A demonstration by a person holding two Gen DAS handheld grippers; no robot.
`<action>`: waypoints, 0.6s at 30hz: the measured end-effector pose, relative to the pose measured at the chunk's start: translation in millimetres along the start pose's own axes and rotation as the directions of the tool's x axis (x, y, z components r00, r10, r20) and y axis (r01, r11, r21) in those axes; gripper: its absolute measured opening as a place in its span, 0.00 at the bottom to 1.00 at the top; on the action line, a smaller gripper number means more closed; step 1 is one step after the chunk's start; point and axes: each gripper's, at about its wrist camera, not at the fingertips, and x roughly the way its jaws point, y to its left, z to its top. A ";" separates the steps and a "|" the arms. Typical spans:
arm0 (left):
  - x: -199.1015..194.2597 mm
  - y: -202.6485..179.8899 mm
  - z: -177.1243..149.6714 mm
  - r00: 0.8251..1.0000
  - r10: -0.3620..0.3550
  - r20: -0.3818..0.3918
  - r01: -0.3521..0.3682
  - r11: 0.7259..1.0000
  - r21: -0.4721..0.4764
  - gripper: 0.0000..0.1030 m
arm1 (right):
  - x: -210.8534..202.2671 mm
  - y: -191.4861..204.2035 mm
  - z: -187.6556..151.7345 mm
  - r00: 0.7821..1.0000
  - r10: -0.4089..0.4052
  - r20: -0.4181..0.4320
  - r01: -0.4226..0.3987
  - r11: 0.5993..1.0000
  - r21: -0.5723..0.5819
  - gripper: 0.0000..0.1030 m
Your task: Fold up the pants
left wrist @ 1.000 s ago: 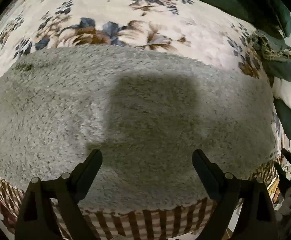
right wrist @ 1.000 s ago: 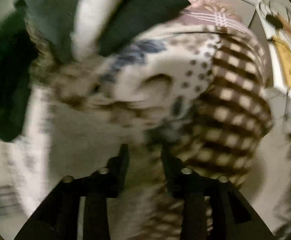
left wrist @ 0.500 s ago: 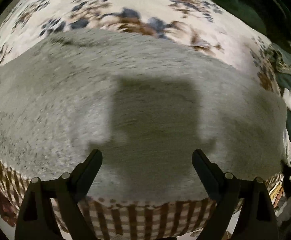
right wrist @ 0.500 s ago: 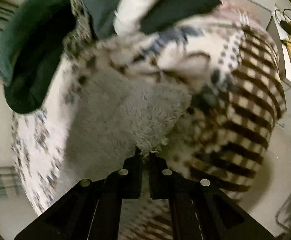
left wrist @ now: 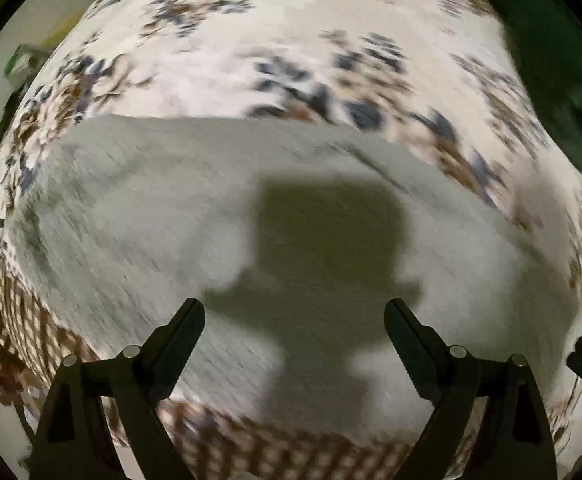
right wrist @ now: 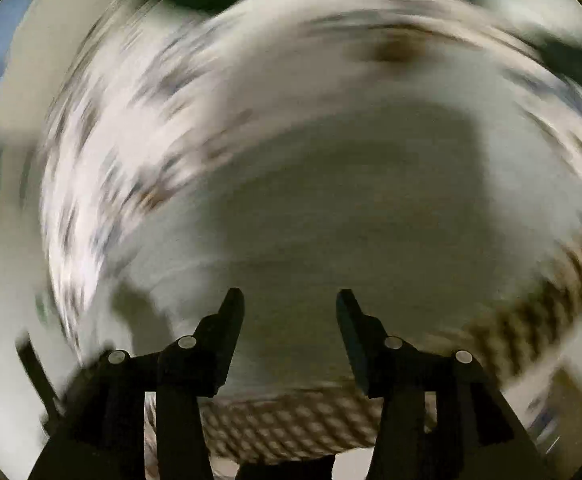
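From the left wrist, the left claw (left wrist: 294,312) stands wide open with nothing between its fingers, hovering over the grey fleecy pants (left wrist: 227,216), which lie flat on the bed (left wrist: 291,32), a floral sheet beyond them and a brown checked border on the near side. The pants spread ahead of and beneath this claw, their long axis running crosswise to its fingers, from far out on its left to far out on its right; their near edge lies just behind the fingertips, by the checked border (left wrist: 291,448). The claw's own shadow falls on the cloth straight ahead. A dark green cloth (left wrist: 551,80) sits well beyond, to the upper right. From the right wrist, heavy blur hides most detail, but the right claw (right wrist: 290,304) also shows parted fingers holding nothing, with the grey pants (right wrist: 351,220) ahead of and below it and the checked border (right wrist: 291,428) under its fingertips. Both claws seem to hang above the near long edge, neither clearly nearer, so the next grasp probably drops onto that edge.
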 end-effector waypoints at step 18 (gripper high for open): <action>76.3 -15.0 104.5 0.931 -0.280 -0.233 0.249 0.956 -0.153 0.12 | 100.0 63.6 56.5 0.995 -0.091 0.031 0.072 0.916 0.394 0.03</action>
